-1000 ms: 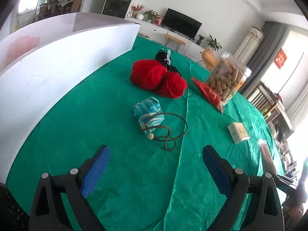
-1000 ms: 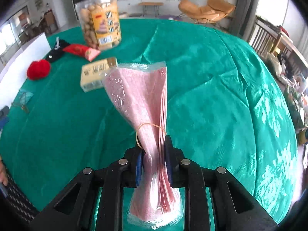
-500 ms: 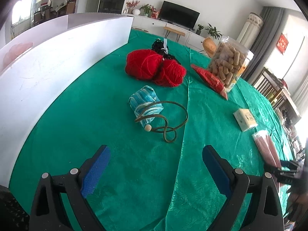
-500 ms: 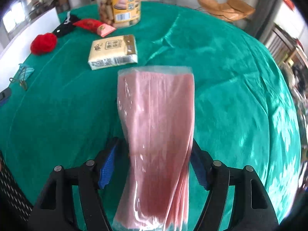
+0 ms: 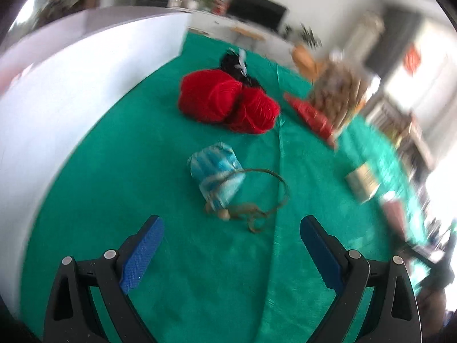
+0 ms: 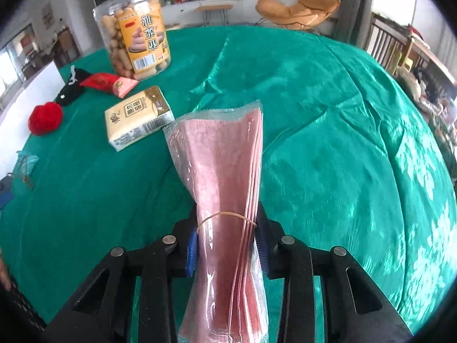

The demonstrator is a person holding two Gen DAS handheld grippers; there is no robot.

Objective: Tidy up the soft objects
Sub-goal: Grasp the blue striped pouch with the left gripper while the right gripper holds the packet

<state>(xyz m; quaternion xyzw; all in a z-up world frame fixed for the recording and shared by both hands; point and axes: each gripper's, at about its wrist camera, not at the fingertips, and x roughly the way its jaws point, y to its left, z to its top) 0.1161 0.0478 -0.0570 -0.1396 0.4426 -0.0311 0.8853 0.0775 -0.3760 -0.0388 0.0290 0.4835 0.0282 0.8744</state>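
My right gripper (image 6: 227, 245) is shut on a pink cloth pack in clear plastic (image 6: 222, 168), bound by a rubber band, and holds it upright above the green tablecloth (image 6: 328, 131). My left gripper (image 5: 231, 231) is open and empty, just short of a blue striped pouch (image 5: 217, 171) with a brown cord (image 5: 274, 197). Beyond the pouch lie two red yarn balls (image 5: 225, 103) and a black knitted item (image 5: 237, 63). The red yarn (image 6: 45, 117) and the pouch (image 6: 25, 163) also show at the left of the right wrist view.
A white board (image 5: 71, 85) stands along the left of the table. A clear jar of snacks (image 6: 134, 34), a red snack packet (image 6: 105, 83) and a tissue pack (image 6: 137, 117) sit on the far side. Chairs and furniture lie beyond the table edge.
My right gripper, open around the pink pack half a second ago, has shut on it again and raised it. My left gripper has moved nearer the blue pouch and its view is blurred.
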